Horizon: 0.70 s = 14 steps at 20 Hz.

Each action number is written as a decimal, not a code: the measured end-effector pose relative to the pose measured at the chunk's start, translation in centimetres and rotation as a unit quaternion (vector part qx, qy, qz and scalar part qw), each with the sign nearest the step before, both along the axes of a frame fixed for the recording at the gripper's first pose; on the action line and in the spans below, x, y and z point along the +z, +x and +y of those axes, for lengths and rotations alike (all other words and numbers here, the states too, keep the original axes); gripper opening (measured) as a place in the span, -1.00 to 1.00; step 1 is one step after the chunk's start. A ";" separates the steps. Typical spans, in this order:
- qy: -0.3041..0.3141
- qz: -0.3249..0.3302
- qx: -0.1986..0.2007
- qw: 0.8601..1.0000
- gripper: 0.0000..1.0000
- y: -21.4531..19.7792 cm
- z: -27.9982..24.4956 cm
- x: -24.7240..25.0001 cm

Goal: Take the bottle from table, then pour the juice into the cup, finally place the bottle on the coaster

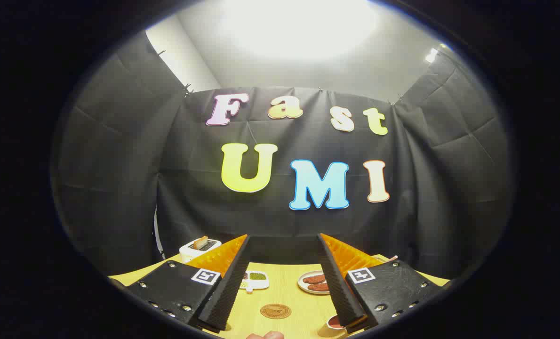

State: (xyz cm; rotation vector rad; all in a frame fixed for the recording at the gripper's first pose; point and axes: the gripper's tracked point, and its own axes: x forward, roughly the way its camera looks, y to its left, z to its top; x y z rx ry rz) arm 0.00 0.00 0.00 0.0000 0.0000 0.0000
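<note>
While the gripper is held high and level, its fingers stand wide apart with nothing between them. Below, in the gap, lies the wooden table with a round coaster just ahead of the fingers. A cup sits at the base of the right finger, partly hidden. Farther off are a plate of food, a small divided dish and a toaster. I cannot make out the bottle here; judging by this, the gripper must tip downward to find it before any approach.
</note>
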 end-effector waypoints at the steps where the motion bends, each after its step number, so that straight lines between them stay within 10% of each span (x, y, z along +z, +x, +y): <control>1: 0.004 -0.001 0.001 1.000 0.67 0.1 0.1 0.1; 14: 0.000 0.008 0.002 1.000 0.67 0.5 1.0 -0.8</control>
